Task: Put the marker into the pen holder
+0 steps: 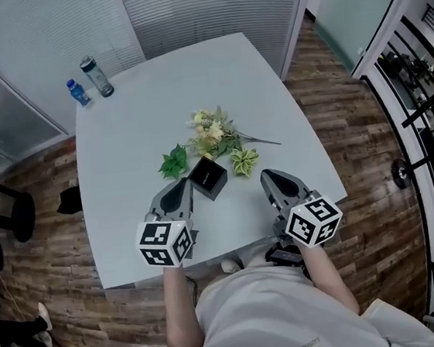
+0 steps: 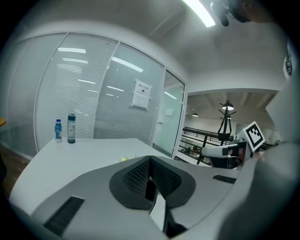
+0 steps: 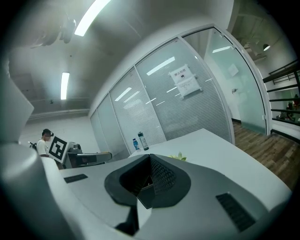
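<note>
The pen holder (image 1: pixel 208 177), a small black open box, stands on the white counter (image 1: pixel 141 123) near its front edge, just ahead of and between my two tools. I can't pick out the marker in any view. My left tool (image 1: pixel 181 187) hovers just left of the holder with its jaws closed together on nothing. My right tool (image 1: pixel 268 177) sits a little farther off to the right, its jaws also together and empty. Right behind the holder lies a bunch of artificial flowers (image 1: pixel 211 133), with a green leaf sprig (image 1: pixel 174 163) to its left. Two bottles, one grey (image 1: pixel 97 76) and one blue (image 1: pixel 78 92), stand at the far left corner.
</note>
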Demonstrator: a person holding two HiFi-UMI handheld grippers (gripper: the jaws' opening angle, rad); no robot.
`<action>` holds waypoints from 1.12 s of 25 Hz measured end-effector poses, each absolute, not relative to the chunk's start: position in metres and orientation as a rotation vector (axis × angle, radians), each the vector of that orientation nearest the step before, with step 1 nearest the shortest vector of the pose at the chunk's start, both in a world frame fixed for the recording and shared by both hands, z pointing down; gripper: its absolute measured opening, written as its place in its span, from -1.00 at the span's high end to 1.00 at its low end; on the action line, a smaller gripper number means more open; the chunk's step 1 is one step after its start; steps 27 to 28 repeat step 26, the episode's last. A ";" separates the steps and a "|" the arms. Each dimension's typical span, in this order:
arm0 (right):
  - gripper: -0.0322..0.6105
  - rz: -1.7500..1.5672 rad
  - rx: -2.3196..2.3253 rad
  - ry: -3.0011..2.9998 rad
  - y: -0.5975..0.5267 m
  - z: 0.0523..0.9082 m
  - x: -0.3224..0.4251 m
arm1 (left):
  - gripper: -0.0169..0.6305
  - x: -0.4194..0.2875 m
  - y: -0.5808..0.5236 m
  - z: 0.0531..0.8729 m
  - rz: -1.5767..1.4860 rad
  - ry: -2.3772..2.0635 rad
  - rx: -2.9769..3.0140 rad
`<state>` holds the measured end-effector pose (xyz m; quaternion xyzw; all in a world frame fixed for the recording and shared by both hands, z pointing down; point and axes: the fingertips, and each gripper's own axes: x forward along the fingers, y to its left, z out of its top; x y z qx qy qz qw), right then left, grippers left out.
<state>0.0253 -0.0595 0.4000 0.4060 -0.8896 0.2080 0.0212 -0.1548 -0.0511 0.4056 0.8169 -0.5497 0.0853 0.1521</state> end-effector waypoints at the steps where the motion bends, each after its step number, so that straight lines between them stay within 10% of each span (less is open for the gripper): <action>1: 0.85 0.624 1.252 -2.760 -0.058 0.398 0.023 | 0.91 -0.155 -0.049 0.403 0.233 -1.572 2.349; 28: 0.85 0.613 1.223 -2.810 -0.047 0.383 0.013 | 0.91 -0.155 -0.037 0.388 0.176 -1.569 2.407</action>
